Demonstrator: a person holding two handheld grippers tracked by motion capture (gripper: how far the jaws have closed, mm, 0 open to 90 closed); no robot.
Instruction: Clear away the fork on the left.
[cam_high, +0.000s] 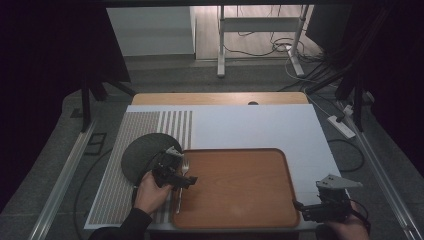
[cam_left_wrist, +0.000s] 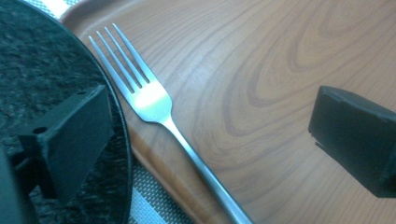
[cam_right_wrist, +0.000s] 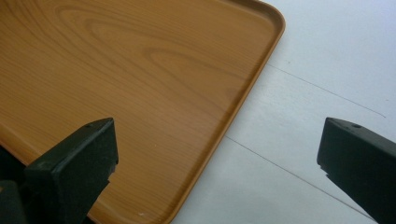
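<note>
A steel fork (cam_high: 183, 172) lies along the left rim of the wooden tray (cam_high: 240, 200), tines pointing away from the person. My left gripper (cam_high: 186, 180) hovers over it, open. In the left gripper view the fork (cam_left_wrist: 154, 102) lies between the two spread jaws, untouched, with the open gripper (cam_left_wrist: 212, 140) above its neck. A dark round plate (cam_high: 142, 155) lies just left of the tray, and its edge (cam_left_wrist: 42, 70) runs under my left jaw. My right gripper (cam_high: 302, 207) stays open and empty at the tray's near right corner (cam_right_wrist: 243, 84), above the rim (cam_right_wrist: 217, 158).
A white mat (cam_high: 250, 125) with a patterned left strip (cam_high: 125, 165) covers the table under the tray. The tray's inner surface (cam_right_wrist: 116, 70) is bare wood. Beyond the table stand a desk frame (cam_high: 260, 30) and floor cables (cam_high: 345, 125).
</note>
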